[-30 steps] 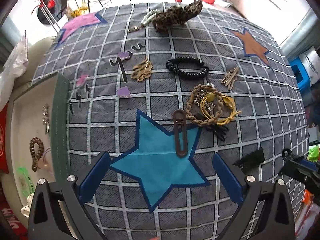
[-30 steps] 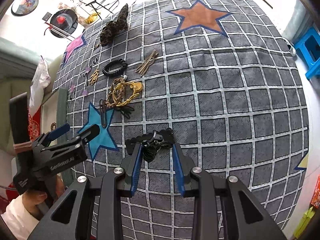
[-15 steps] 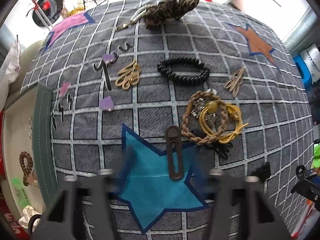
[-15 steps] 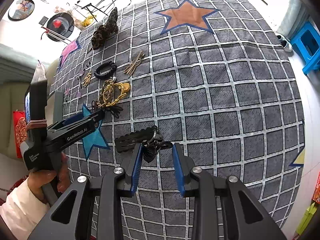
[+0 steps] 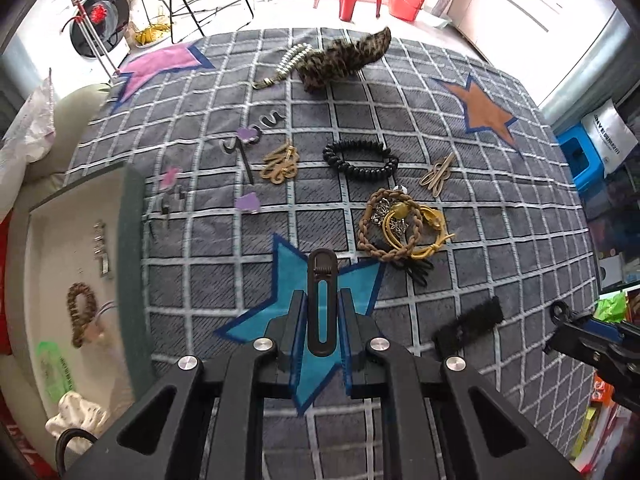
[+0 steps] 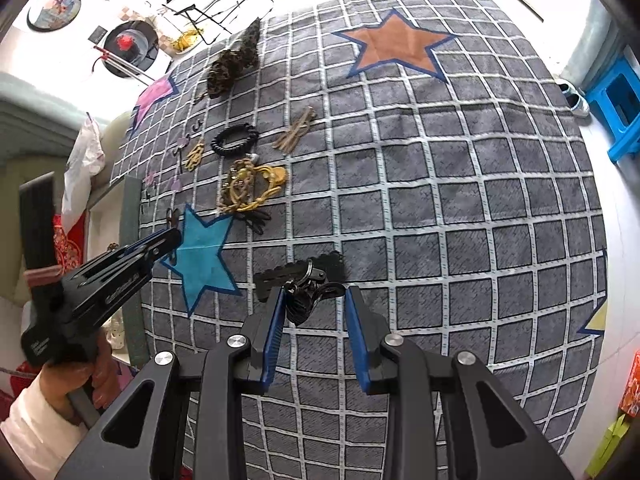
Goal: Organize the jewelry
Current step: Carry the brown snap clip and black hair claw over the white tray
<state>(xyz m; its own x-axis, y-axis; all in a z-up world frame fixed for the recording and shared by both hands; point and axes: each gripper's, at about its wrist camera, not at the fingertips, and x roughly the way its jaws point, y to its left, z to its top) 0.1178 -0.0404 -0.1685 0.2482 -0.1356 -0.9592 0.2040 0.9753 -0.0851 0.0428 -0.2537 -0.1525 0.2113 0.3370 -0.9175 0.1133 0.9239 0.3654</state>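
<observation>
My left gripper is shut on a dark brown oblong hair clip that lies over the blue star patch. My right gripper is open around a black claw clip on the grey checked cloth; the clip's loop sits between the blue pads. The left gripper shows in the right wrist view at the left. A pile of braided and yellow hair ties, a black coil tie and a gold filigree clip lie beyond.
A white open box at the left edge holds a braided tie and small clips. A leopard scrunchie, pearl strand, purple pieces and a tan clip lie farther back. A blue stool stands to the right.
My left gripper has moved forward over the blue star and shut on the brown hair clip. My right gripper has stayed around the black claw clip.
</observation>
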